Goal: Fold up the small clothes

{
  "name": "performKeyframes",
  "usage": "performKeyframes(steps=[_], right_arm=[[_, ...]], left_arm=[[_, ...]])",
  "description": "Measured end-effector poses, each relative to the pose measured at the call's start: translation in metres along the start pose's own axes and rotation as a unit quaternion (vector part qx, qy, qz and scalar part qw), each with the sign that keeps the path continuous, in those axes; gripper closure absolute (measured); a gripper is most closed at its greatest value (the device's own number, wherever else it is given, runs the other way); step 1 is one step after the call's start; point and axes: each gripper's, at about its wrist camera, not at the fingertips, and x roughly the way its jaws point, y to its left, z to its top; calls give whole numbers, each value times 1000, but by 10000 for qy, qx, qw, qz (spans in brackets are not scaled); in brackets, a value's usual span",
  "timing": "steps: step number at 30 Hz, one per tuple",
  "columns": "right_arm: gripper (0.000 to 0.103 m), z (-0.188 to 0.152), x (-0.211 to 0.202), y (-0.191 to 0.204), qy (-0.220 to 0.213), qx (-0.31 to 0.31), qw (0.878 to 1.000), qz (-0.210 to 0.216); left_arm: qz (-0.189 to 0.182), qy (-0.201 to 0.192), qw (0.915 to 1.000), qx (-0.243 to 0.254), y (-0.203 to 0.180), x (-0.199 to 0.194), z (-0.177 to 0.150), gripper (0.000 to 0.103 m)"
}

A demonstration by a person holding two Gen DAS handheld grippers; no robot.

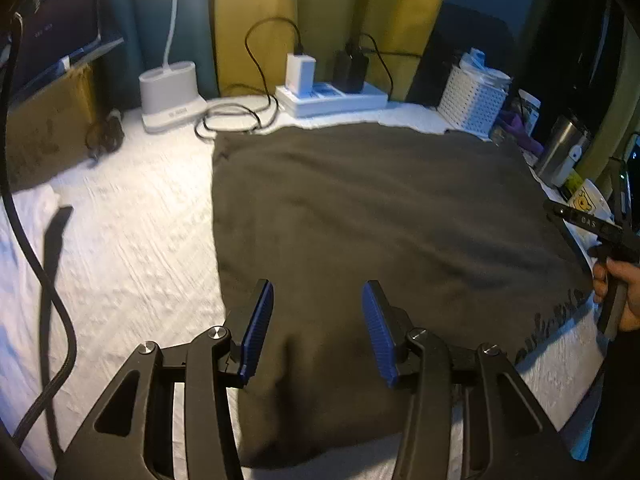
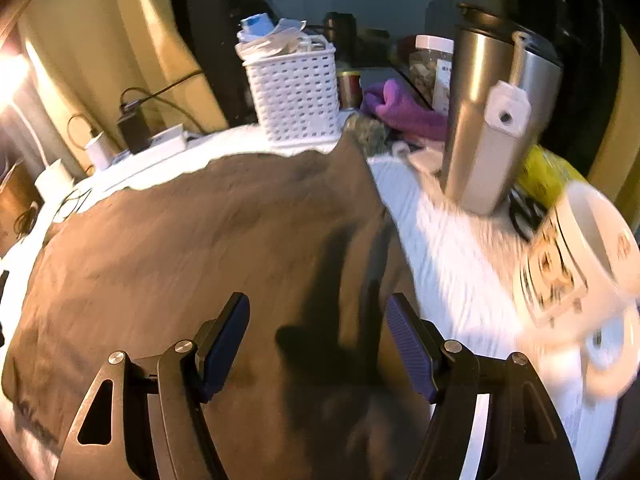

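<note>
home bedroom | white bedsheet point(image 1: 132, 240) | curtains point(image 1: 256, 20) | power strip point(image 1: 332, 98)

Left gripper point(image 1: 318, 330): black linkage arms with triangular cut-outs, round silver screw heads at the pivots, ribbed blue pads point(image 1: 258, 328) on the fingers. A black braided cable point(image 1: 48, 280) runs beside it. Right gripper point(image 2: 318, 344): same black frame, silver screws, blue ribbed pads. Bare-skinned right hand point(image 1: 620, 288) on a black handle marked with white lettering, blurred.
</note>
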Motion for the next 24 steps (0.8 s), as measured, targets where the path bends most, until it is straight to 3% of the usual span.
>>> performKeyframes(steps=[8,13,24], right_arm=[[30,-49,-28,24,248,-249,9994,4],[30,-72,-33,24,381,-321,9984,-281],[30,-88,-47,13,297,-470,9962,-665]], left_arm=[[-59,166,9996,-234,5,7,-21,57],[-46,286,9991,-296,14,10,-31,57],[54,119,9998,-130,21,2,-41,56]])
